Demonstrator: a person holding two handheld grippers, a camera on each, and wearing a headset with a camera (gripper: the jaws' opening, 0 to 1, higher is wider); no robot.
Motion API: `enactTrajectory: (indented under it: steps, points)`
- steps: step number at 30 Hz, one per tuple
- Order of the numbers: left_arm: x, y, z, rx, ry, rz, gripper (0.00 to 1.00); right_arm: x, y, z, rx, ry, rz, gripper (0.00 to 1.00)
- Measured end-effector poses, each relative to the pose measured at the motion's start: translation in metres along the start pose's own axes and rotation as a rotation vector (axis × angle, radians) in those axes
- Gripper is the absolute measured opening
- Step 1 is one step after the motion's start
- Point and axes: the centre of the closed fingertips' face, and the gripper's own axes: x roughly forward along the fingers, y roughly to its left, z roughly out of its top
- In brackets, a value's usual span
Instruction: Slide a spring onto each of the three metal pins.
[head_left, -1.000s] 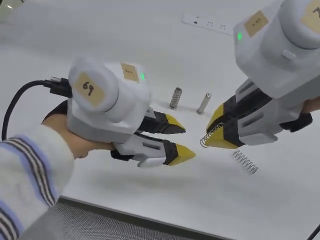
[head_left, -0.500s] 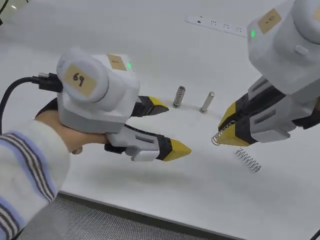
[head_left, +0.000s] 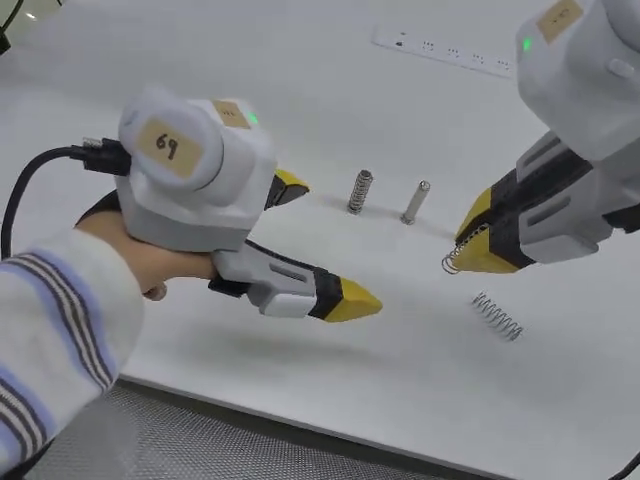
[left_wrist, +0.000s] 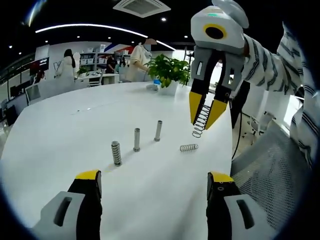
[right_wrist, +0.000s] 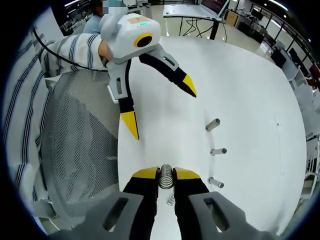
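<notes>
My right gripper clamps a thin coiled steel spring; my left gripper gapes empty. Next I must align it over the bare steel pin beside the spring-covered pin.

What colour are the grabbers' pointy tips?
Yellow, on the white-bodied left gripper and right gripper; the head view shows it best.

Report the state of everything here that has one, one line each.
left tongs: open wide, empty.
right tongs: shut on the held spring.
held spring: gripped at one end, dangling.
first pin: upright, spring on it.
middle pin: upright, bare.
far pin: upright, bare.
loose spring: lying on its side.
</notes>
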Motion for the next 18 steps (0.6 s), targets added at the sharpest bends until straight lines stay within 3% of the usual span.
enactTrajectory:
  steps: [6, 10, 18]
  points:
    - [0.0, 0.001, -0.001, -0.016, -0.003, 0.001, 0.9, -0.008, -0.018, -0.004, 0.021, 0.0, -0.03, 0.08]
    - [0.001, 0.005, -0.006, -0.015, 0.021, 0.031, 0.98, -0.014, -0.031, -0.006, 0.038, 0.005, -0.045, 0.08]
    - [0.001, 0.005, -0.007, -0.021, 0.017, 0.033, 0.98, -0.024, -0.053, -0.011, 0.05, 0.03, -0.077, 0.08]
